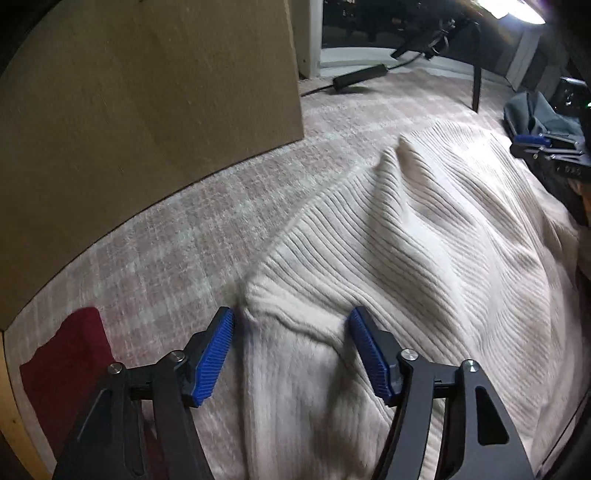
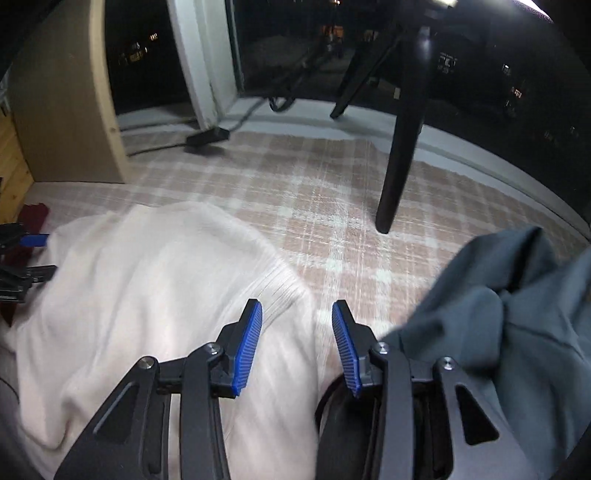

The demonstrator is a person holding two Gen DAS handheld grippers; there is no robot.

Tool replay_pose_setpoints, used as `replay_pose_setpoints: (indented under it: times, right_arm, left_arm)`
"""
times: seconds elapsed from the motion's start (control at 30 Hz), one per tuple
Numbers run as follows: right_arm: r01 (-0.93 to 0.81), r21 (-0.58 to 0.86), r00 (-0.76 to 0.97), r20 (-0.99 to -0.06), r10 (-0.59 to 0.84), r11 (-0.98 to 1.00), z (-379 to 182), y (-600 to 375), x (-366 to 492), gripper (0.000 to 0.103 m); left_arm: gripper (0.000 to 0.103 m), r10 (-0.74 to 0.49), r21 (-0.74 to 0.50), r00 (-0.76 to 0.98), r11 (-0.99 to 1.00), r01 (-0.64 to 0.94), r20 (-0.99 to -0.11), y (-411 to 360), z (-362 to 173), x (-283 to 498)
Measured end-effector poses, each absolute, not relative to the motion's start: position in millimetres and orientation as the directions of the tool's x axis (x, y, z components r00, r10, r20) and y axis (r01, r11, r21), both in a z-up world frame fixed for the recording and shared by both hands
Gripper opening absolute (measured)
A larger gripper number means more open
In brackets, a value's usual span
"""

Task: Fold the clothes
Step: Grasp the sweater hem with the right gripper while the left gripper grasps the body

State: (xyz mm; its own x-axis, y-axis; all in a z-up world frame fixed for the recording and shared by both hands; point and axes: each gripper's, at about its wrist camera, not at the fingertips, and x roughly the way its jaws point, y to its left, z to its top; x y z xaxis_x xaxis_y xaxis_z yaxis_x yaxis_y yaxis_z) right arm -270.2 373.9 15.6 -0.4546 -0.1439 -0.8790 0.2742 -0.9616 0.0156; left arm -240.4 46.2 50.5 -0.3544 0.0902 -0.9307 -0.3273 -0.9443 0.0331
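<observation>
Left gripper (image 1: pixel 291 325) jaws apart astride cream ribbed sweater (image 1: pixel 424 236), right gripper (image 2: pixel 297 314) jaws apart, grey garment (image 2: pixel 517 332) at 3 o'clock, clear only in right view.

The light is dim and indoor, and the windows (image 2: pixel 147 55) far ahead of the jaws are black. A lamp (image 1: pixel 513 9) flares white at the top right, well beyond the fingers. Straight lines bow hard toward the dark, vignetted corners. Motion blur smears the cream sweater (image 1: pixel 406 240) between the jaws and softens the plaid carpet (image 2: pixel 332 206) just ahead.
</observation>
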Motion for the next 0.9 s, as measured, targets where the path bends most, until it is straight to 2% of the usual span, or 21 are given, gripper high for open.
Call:
replay_pose_setpoints:
  times: [0.1,0.13,0.17,0.2,0.23,0.27,0.33,0.43,0.67,0.9]
  right_arm:
    - [0.296,0.062,-0.419,-0.888,-0.188,-0.953,6.7,373.4,-278.8,0.042]
    - [0.306,0.07,-0.41,-0.89,-0.198,-0.95,4.4,372.5,-279.7,0.042]
    - [0.318,0.07,-0.408,-0.89,-0.203,-0.946,3.1,371.3,-279.3,0.042]
    - [0.33,0.07,-0.405,-0.89,-0.208,-0.941,1.8,370.0,-278.8,0.041]
    - [0.337,0.074,-0.405,-0.888,-0.216,-0.938,1.8,369.6,-278.1,0.028]
    - [0.34,0.084,-0.408,-0.884,-0.227,-0.937,3.3,370.2,-277.1,0.019]
    - [0.336,0.103,-0.417,-0.875,-0.246,-0.936,9.0,373.5,-275.3,0.01]
    - [0.335,0.152,-0.445,-0.844,-0.299,-0.93,27.8,381.7,-267.3,0.009]
    - [0.298,0.089,-0.593,-0.763,-0.257,-0.951,68.1,391.2,-259.1,0.008]
    - [0.3,-0.025,-0.491,-0.861,-0.132,-0.954,15.7,362.4,-281.1,0.014]
  left_arm:
    - [0.065,0.092,0.034,-0.366,-0.946,-0.322,-0.926,44.0,50.5,-243.2]
    - [0.058,0.102,0.023,-0.367,-0.946,-0.323,-0.925,43.1,50.0,-243.5]
    - [0.048,0.129,-0.003,-0.364,-0.945,-0.327,-0.922,42.6,49.3,-242.8]
    - [0.03,0.149,-0.018,-0.369,-0.942,-0.334,-0.917,43.4,50.4,-241.1]
    - [0.011,0.163,-0.028,-0.375,-0.94,-0.341,-0.912,44.1,51.6,-239.5]
    - [0.01,0.146,-0.003,-0.391,-0.939,-0.343,-0.909,44.8,53.4,-238.1]
    - [0.01,0.148,-0.003,-0.4,-0.94,-0.34,-0.905,42.8,59.7,-234.0]
    - [0.009,0.102,0.049,-0.427,-0.943,-0.329,-0.899,34.3,73.0,-234.9]
    - [0.009,-0.04,0.207,-0.452,-0.922,-0.326,-0.891,21.5,78.7,-267.6]
    - [0.018,-0.175,0.355,-0.476,-0.879,-0.319,-0.862,8.7,84.5,-299.0]
